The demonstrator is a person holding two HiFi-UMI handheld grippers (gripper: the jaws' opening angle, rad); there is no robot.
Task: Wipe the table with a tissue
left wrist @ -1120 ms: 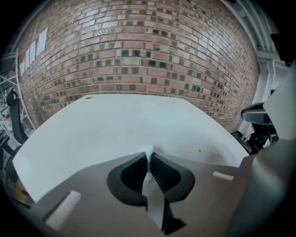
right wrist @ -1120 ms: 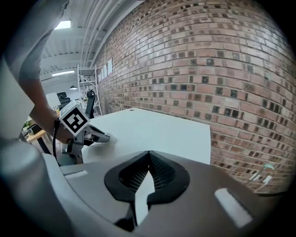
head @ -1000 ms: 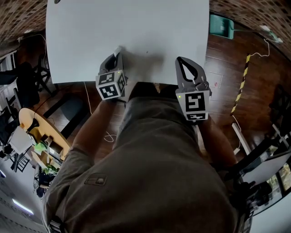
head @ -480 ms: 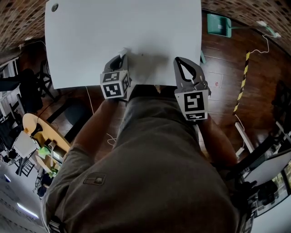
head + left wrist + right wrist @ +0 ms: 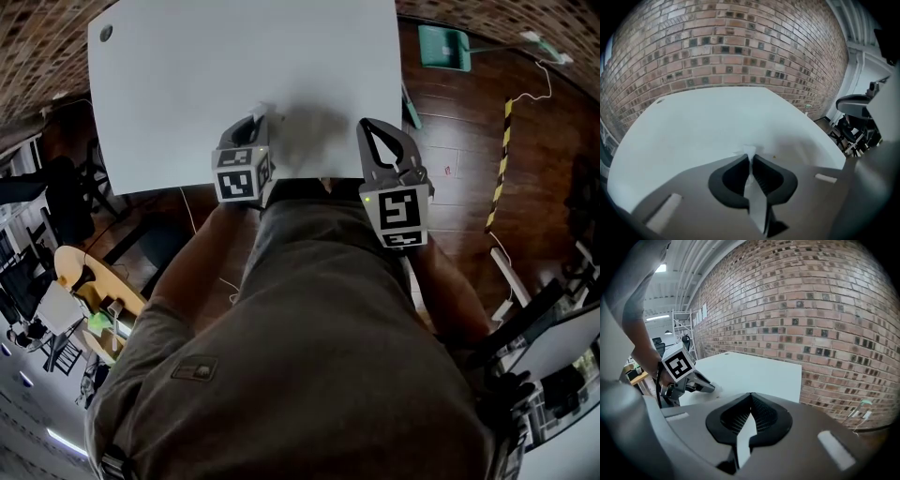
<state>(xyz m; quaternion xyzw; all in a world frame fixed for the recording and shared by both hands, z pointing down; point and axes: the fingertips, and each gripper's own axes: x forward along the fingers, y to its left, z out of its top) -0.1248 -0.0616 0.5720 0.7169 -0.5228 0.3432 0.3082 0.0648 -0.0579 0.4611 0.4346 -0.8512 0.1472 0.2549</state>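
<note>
A white table (image 5: 234, 66) fills the top of the head view. My left gripper (image 5: 260, 117) rests low over its near edge, shut on a white tissue (image 5: 267, 110) that pokes out past the tips onto the tabletop. In the left gripper view the tissue (image 5: 750, 152) is pinched between the shut jaws of the left gripper (image 5: 751, 157), and a strip of it trails back between them. My right gripper (image 5: 366, 125) hovers at the table's near edge to the right, shut with nothing in it. The right gripper view shows the left gripper (image 5: 711, 388) on the table.
A brick wall (image 5: 731, 51) stands behind the table. A green dustpan (image 5: 443, 47) and yellow-black tape (image 5: 497, 159) lie on the wooden floor to the right. A black office chair (image 5: 855, 108) stands right of the table. A cable hole (image 5: 106, 33) marks the far left corner.
My left gripper has slid the tissue a little to the right along the table's near edge, closer to the right gripper. The right gripper has stayed in place.
</note>
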